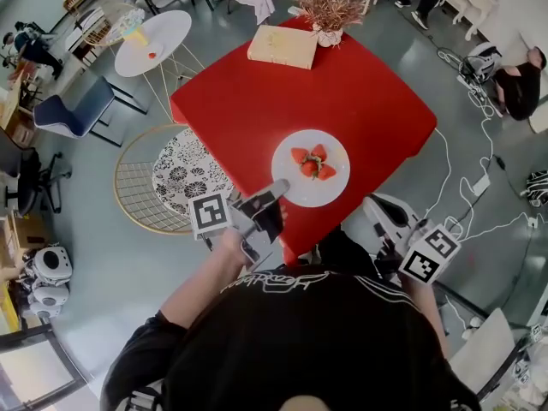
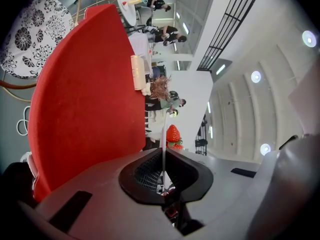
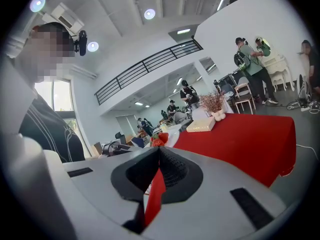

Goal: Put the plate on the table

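Plate [image 1: 332,187] pinched at rim by L gripper [image 1: 278,192], R gripper [image 3: 159,151] closed, empty — plate to be kept level & eased flat onto table [image 1: 368,101] — strawberries [image 1: 312,163] undisturbed.

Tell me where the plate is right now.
Head view, centre: the plate with strawberries is over the near edge of the red table, its left rim clamped in the left gripper.

Probably open lab: floor cables [image 1: 490,135], mezzanine [image 3: 145,66]
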`<state>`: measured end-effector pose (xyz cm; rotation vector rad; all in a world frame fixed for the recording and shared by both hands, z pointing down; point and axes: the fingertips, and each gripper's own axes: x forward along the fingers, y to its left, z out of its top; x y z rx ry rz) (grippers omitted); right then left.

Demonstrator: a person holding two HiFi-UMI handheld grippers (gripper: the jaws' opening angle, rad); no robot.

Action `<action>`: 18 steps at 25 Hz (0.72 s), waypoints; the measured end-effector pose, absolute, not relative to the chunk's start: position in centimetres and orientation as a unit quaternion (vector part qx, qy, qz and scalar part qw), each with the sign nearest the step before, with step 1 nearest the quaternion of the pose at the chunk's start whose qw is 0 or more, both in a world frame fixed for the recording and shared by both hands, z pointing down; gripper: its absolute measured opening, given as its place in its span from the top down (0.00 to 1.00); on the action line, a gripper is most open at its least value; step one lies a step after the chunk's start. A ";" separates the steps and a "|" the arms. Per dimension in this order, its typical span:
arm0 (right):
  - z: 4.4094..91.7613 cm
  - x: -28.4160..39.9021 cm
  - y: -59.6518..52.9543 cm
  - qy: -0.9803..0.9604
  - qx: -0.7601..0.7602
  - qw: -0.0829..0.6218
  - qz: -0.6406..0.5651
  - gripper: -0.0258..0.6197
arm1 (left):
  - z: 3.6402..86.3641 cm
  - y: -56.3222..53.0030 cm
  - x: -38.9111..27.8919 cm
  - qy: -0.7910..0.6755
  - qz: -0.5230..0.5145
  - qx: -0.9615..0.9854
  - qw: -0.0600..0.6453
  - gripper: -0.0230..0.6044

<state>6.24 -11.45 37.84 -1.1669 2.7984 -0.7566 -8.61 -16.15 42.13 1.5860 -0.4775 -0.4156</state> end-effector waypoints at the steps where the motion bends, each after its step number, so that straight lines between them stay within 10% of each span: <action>1: 37.8 6.4 -11.6 0.896 -0.372 0.008 -0.243 0.95 | 42.2 -16.3 -8.5 -0.212 -0.184 0.699 0.657 0.94; 18: 38.6 8.5 -18.8 0.904 -0.335 -0.001 -0.266 0.95 | 42.8 -22.3 -6.6 -0.249 -0.211 0.685 0.651 0.93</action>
